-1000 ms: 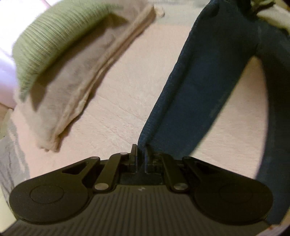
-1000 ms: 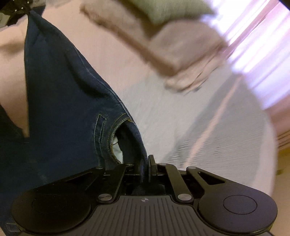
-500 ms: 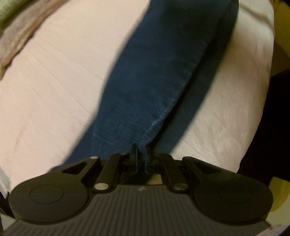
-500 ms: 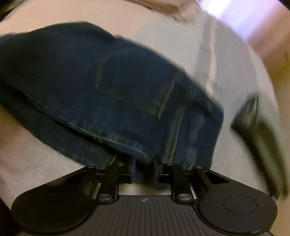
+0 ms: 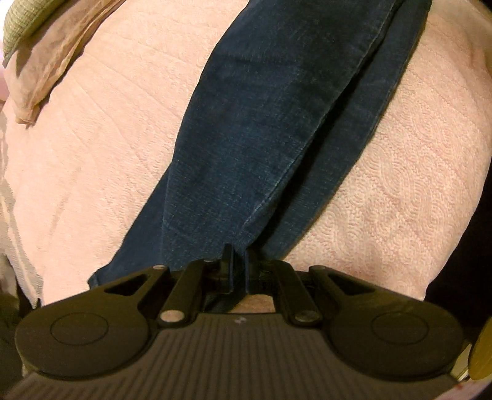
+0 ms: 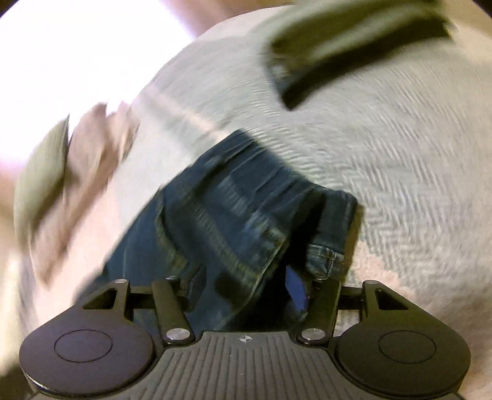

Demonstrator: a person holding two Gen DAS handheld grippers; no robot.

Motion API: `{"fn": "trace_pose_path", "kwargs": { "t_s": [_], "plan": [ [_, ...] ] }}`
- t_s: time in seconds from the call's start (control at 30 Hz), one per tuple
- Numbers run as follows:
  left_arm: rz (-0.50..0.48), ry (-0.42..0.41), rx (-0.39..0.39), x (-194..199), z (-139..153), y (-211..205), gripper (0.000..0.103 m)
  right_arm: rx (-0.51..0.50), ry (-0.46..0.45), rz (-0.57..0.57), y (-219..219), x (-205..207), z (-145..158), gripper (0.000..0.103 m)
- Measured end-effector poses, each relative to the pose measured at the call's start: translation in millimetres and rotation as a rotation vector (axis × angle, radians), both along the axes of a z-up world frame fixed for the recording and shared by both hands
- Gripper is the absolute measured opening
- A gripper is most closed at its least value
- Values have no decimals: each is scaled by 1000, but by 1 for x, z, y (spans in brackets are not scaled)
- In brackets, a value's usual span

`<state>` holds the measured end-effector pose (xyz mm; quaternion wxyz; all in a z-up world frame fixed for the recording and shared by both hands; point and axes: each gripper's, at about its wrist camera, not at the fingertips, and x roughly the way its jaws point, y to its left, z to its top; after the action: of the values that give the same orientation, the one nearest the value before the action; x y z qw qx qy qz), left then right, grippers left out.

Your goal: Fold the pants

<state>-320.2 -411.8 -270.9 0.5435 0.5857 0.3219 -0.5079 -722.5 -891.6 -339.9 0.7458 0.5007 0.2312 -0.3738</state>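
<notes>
This looks like a bedroom in a home. A big soft bed [image 5: 399,190] with a pink bumpy cover fills the view. At the top left corner of the bed lies a tan pillow [image 5: 52,61] with a green pillow [image 5: 21,18] on top of it. Blue jeans [image 5: 276,123] lie flat across the middle of the bed. Bright window light glows past the bed's far edge.

Left wrist view is sharp and warmly lit; the jeans [image 5: 276,129] cast a soft shadow on the pink cover [image 5: 399,200], edges bulging and dark. Right wrist view is smeared with motion blur, with white glare blown out far left
</notes>
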Motion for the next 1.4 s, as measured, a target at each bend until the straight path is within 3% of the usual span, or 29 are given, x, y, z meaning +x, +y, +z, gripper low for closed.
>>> {"fn": "trace_pose_path", "kwargs": {
  "t_s": [0.03,0.07,0.1,0.27,0.33,0.47,0.5,0.57,0.67,0.77,0.97,1.1,1.27,1.4],
  "plan": [
    [-3,-5,3,-1,-1,2,4,34,-38,-41,-7,-2,-9,54],
    [-7,-10,6,1,2,5,4,62,-74,-66,-11,-5,-10,46],
    [-12,-18,6,1,3,4,4,71,-83,-75,-16,-8,-7,17],
    [-21,-31,-58,-7,33,14,4,-49,-60,7,-24,-16,50,10],
    [-30,-40,-46,-16,34,21,4,-45,-27,6,-26,-23,50,10],
    [-32,-50,34,-24,-4,20,6,64,115,29,-31,-23,8,17],
    [-41,-63,57,-27,-11,18,6,45,136,23,-29,-23,11,28],
    [-31,-91,60,-31,-11,20,8,-15,208,25,-22,-22,27,41],
    [73,-79,27,-22,8,32,8,-96,304,83,-4,-16,48,42],
    [183,-84,-4,-8,34,52,10,-164,333,159,21,-4,72,43],
    [420,-69,-92,38,64,79,12,-259,316,411,78,69,85,45],
    [523,-21,-176,89,74,83,22,-300,280,576,128,134,84,46],
    [540,58,-234,157,55,78,25,-304,288,658,182,205,67,49],
    [583,190,-215,206,15,78,24,-301,355,686,216,249,44,50]
  ]
}}
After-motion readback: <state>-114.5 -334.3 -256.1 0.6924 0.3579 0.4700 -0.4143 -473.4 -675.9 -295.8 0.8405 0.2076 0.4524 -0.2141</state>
